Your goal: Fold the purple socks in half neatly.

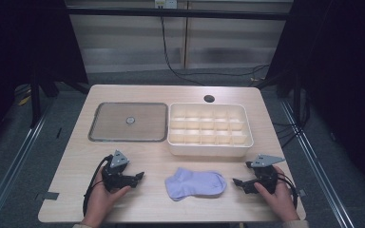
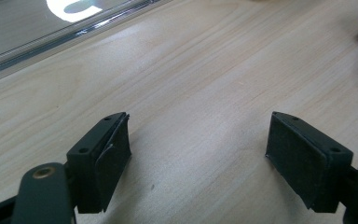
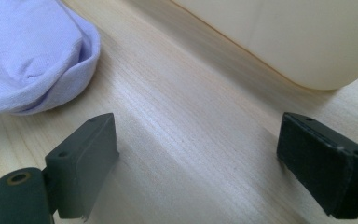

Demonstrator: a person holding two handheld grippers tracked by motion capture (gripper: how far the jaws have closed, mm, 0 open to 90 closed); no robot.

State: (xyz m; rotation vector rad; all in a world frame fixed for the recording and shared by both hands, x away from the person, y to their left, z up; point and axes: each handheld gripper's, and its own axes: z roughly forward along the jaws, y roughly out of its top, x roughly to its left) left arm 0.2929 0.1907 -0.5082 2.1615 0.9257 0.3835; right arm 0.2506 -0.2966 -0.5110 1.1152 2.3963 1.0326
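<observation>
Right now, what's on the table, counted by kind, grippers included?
Lavender sock: 1
Cream divided organiser box: 1
Metal-framed tray: 1
Grippers, jaws open and empty: 2, left gripper and right gripper
Total: 5

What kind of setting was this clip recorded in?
Probably a lab recording station rather than a home: a lone wooden table ringed by dark curtains, cables trailing over the floor behind it, and staged props, a divided organiser tray and a lilac sock.
</observation>
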